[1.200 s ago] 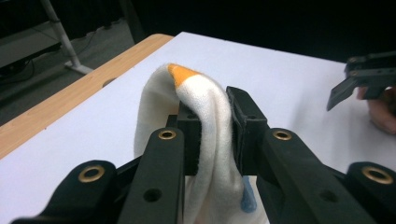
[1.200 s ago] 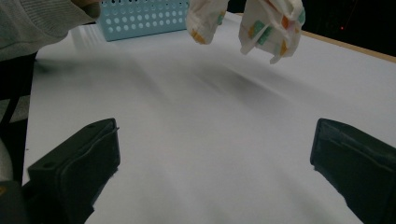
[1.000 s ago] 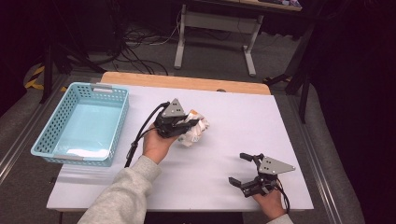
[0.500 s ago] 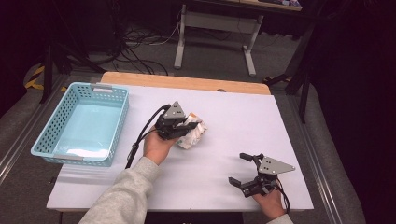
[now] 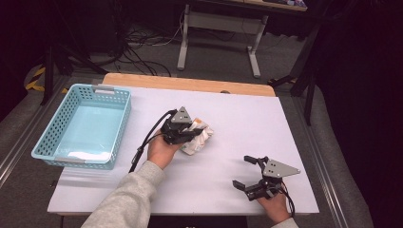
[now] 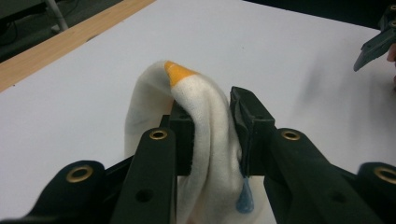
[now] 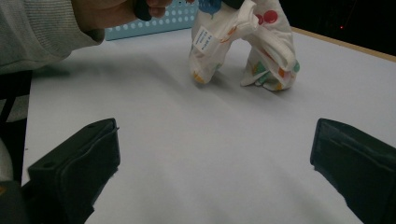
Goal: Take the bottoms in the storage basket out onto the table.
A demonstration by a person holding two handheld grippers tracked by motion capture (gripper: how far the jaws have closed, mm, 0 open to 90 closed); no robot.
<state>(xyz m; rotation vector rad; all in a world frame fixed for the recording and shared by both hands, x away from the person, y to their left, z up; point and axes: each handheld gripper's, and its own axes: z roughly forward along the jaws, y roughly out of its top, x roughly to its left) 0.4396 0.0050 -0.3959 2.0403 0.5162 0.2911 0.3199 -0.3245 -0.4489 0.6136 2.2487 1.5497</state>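
A white cloth (image 5: 198,141) with coloured dots, folded into a hump, sits mid-table with its lower ends on the white table top (image 5: 247,114). My left gripper (image 5: 192,134) comes at it from the left. In the left gripper view the cloth (image 6: 205,107) fills the gap between the jaws, and both pads still touch it. The jaws have just been opening a little. In the right gripper view the cloth (image 7: 247,42) hangs from that gripper and rests on the table. My right gripper (image 5: 241,171) lies near the front right edge, open with nothing between its jaws (image 7: 215,154).
A light blue plastic basket (image 5: 47,142) stands at the left of the table, and its perforated wall (image 7: 173,18) also appears in the right gripper view. A wooden strip (image 5: 190,84) runs along the far edge. Cables and desk legs lie on the floor beyond.
The left gripper with the cloth has edged slightly nearer and to the right. The right gripper has not moved.
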